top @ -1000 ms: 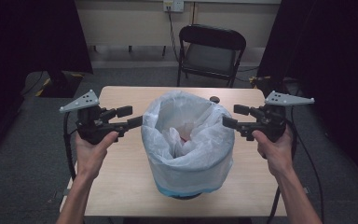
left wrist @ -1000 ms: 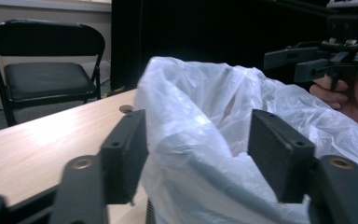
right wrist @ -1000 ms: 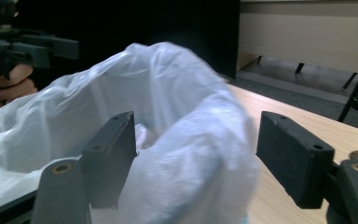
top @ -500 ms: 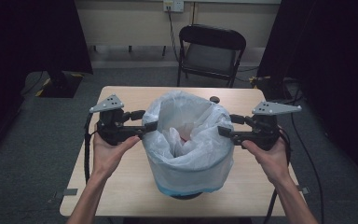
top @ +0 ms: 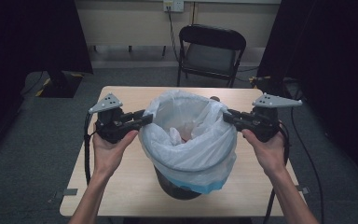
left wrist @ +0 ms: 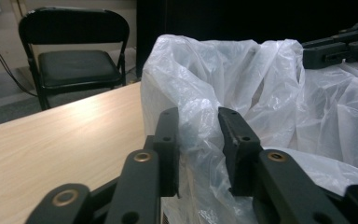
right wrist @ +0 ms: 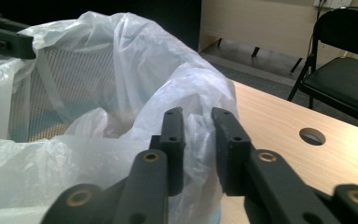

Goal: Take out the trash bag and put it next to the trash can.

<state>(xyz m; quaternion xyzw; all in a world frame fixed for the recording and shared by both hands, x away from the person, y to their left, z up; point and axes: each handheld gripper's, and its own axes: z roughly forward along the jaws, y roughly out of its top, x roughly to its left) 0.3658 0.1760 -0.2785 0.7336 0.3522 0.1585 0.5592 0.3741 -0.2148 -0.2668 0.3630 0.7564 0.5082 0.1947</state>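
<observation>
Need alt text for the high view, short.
Two hand-held grippers pinch opposite sides of a white bag lining a dark bin on a wooden table: left gripper, right gripper, jaws just closing on the plastic. An empty black chair stands behind.

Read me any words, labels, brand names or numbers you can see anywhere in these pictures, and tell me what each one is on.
None can be read: no print shows on the white bag, the bin, the table, the chair or either hand-held gripper.
Wall outlet plate: too small to show any marking.
</observation>
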